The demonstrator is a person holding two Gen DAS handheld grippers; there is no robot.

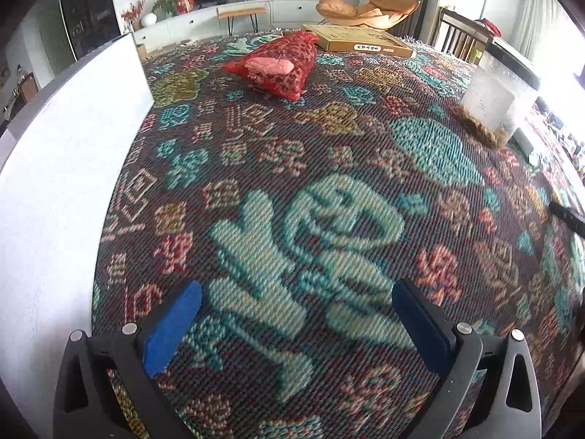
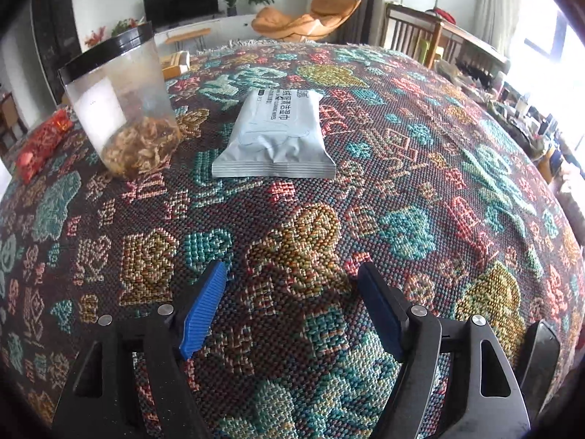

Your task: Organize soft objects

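Note:
A red mesh bag (image 1: 276, 66) with something pink inside lies far ahead on the patterned tablecloth (image 1: 292, 201); it also shows at the left edge of the right wrist view (image 2: 40, 142). A pale grey pack of wet wipes (image 2: 276, 135) lies flat ahead of my right gripper. My left gripper (image 1: 296, 292) is open and empty, low over the cloth. My right gripper (image 2: 292, 274) is open and empty, well short of the wipes pack.
A white box wall (image 1: 65, 168) stands close on the left. A clear jar with a black lid (image 2: 120, 102) holds dried bits; it also shows in the left wrist view (image 1: 501, 87). A flat cardboard box (image 1: 362, 38) lies at the far edge.

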